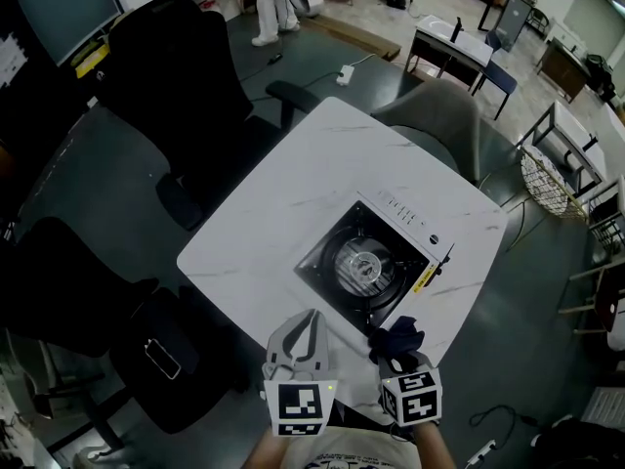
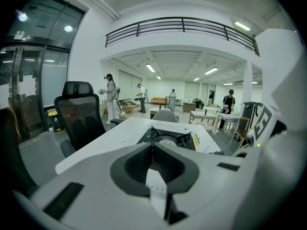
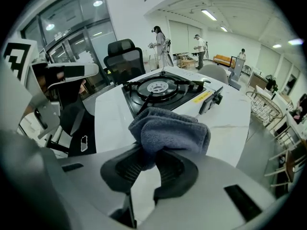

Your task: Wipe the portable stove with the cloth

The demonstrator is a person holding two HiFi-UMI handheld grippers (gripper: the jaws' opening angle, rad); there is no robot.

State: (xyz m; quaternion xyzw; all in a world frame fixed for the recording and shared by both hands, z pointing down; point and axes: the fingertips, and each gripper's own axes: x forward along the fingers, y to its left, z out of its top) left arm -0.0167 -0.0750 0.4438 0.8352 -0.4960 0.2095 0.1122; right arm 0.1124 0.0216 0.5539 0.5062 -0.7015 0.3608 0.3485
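White marbled table (image 1: 283, 203) in an open office, the stove (image 1: 366, 262) set toward one corner.
My right gripper (image 3: 151, 162) is clamped on a folded grey terry cloth (image 3: 168, 131), which bunches over the jaw tips and hides them from above, just beside the stove's near corner. My left gripper (image 2: 153, 152) has its jaws pressed together on nothing. The stove's black square well holds a round shiny burner (image 1: 359, 264).

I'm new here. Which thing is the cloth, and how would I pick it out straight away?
Find the white table with the black portable stove on it. At the table's near edge, the right gripper is clamped on the cloth. It is a soft, bunched, dark grey-blue wad, the only fabric among hard things; the left gripper beside it holds nothing.
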